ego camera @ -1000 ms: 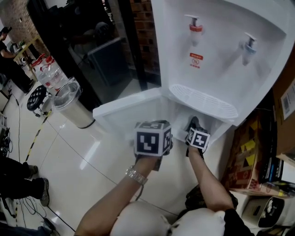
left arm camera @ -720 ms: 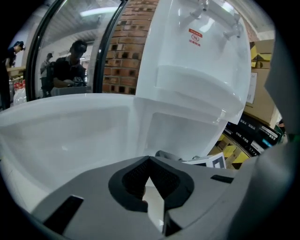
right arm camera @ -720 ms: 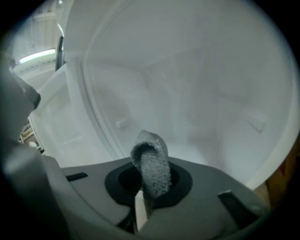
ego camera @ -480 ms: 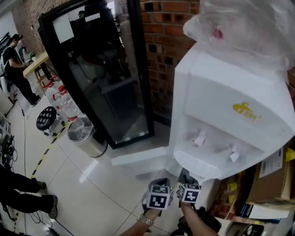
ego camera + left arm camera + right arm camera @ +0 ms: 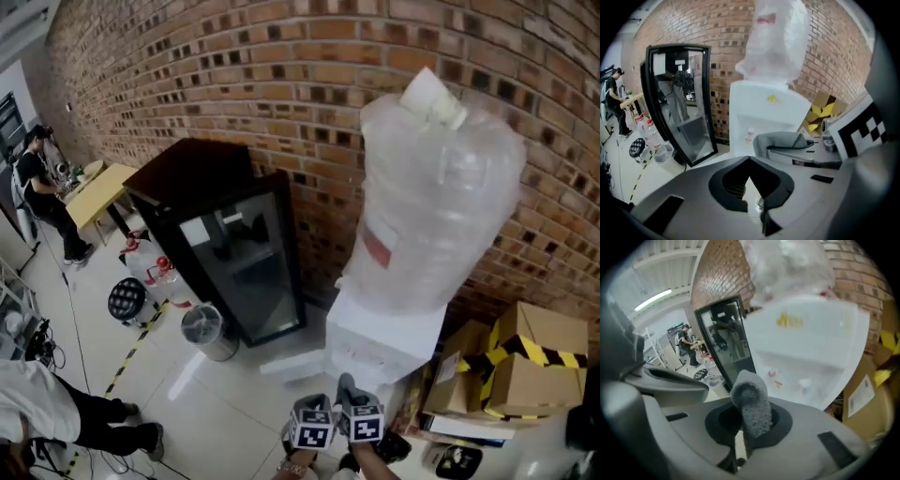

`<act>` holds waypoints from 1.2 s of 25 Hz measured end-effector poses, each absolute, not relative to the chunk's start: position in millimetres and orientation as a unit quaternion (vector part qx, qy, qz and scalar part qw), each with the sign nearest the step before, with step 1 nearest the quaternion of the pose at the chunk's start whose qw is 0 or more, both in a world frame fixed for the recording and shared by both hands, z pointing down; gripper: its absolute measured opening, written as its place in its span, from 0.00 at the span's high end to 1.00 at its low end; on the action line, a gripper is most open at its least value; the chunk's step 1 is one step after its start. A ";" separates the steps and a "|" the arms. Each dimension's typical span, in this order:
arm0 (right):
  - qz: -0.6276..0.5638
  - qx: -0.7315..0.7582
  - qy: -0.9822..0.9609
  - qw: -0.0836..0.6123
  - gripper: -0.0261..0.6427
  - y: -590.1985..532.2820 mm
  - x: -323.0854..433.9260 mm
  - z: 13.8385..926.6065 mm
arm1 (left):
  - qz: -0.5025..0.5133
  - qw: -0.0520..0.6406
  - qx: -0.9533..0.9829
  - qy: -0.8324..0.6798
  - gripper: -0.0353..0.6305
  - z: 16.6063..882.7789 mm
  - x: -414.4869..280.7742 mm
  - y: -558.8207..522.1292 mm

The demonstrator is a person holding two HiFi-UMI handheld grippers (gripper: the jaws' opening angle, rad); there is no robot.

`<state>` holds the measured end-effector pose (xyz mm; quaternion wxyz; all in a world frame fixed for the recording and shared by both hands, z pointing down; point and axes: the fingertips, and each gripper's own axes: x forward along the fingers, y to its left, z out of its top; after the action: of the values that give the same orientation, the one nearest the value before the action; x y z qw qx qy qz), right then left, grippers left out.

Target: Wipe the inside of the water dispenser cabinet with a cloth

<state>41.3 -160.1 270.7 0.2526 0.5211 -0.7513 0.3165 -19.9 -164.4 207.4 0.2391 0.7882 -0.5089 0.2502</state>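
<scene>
Right gripper view: cloth (image 5: 751, 405) between fingers (image 5: 720, 423)

The left gripper (image 5: 749, 164) is a smooth grey moulded shell with a black oval recess round the jaws and dark rectangular slots in its upper face. The right gripper (image 5: 745, 430) is built alike. A white marker cube (image 5: 312, 425) printed with black squares tops the left unit, and a second marker cube (image 5: 362, 422) tops the right.
</scene>
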 end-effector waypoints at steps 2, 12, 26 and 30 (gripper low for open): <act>0.316 0.515 -0.761 0.236 0.93 -162.2 39.1 188.6 | 0.236 0.255 0.782 -0.517 0.94 145.7 -19.8 -161.6; 0.272 0.505 -0.788 0.222 0.93 -180.1 60.9 -16.1 | 0.191 0.223 0.770 -0.566 0.94 -51.1 -12.9 -171.3; 0.264 0.511 -0.797 0.183 0.93 -68.2 -1.2 -83.6 | 0.165 0.182 0.806 -0.538 0.94 -130.3 -62.5 -76.6; 0.252 0.513 -0.800 0.184 0.93 -40.2 -20.0 -95.8 | 0.162 0.184 0.808 -0.536 0.94 -130.1 -81.0 -49.4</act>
<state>-20.0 -40.2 -95.8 0.1839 0.5127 -0.7999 0.2521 -81.0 -49.4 -130.1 0.1840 0.8077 -0.5362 0.1620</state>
